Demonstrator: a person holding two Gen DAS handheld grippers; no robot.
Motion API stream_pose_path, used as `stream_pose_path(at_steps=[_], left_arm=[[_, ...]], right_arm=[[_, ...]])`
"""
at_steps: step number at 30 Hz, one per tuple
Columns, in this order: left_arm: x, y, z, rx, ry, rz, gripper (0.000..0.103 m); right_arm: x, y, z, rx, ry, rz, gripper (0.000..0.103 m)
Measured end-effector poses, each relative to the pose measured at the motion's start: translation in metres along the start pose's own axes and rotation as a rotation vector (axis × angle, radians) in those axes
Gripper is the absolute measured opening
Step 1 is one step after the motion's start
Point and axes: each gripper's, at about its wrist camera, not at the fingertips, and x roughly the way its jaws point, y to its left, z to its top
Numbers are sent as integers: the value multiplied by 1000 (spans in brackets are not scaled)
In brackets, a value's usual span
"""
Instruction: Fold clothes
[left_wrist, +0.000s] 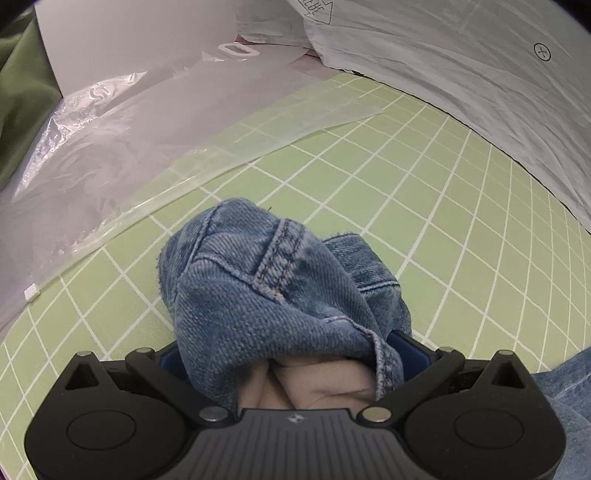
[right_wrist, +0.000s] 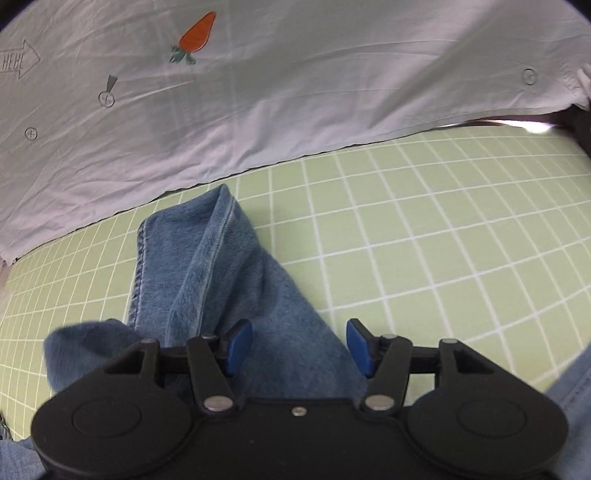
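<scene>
**Jeans held by the left, right one released**

Jeans (left_wrist: 266, 295) lie on the green grid bench (left_wrist: 424, 206). The left hand-held gripper (left_wrist: 291, 354) is clenched on a bunched denim fold. The right hand-held gripper (right_wrist: 299, 345) has its blue pads (right_wrist: 240, 343) apart above a flat leg (right_wrist: 207, 258), not pressing it. A white sheet (right_wrist: 295, 92) lies behind.

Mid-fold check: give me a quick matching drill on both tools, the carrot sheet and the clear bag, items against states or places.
Items:
1. left tool
2. right tool
3. carrot-print sheet
4. clear plastic bag

States or places:
A. pads apart, denim below
B. lying over the far edge of the green grid mat
C. clamped on bunched denim jeans
D. lying at the mat's left side

Pairs: 1-C, 2-A, 3-B, 4-D
</scene>
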Motion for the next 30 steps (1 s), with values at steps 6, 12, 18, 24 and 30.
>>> stream_pose_path(at_steps=[6,12,18,24,30], left_arm=[[2,-2,2,1,10,16,103],[4,-3,4,-5,16,25,103],[8,-9,8,15,22,53,103],[8,-4,14,12,59,20,103],[0,9,23,-31,105,-70,103]], right_arm=[[-1,5,8,-75,-53,-26,3],[-97,-21,52,-94,-432,-354,2],[-124,-65,74,-33,-513,-489,36],[-85,-77,10,81,-243,-405,55],[-78,-58,-63,152,-103,-388,66]])
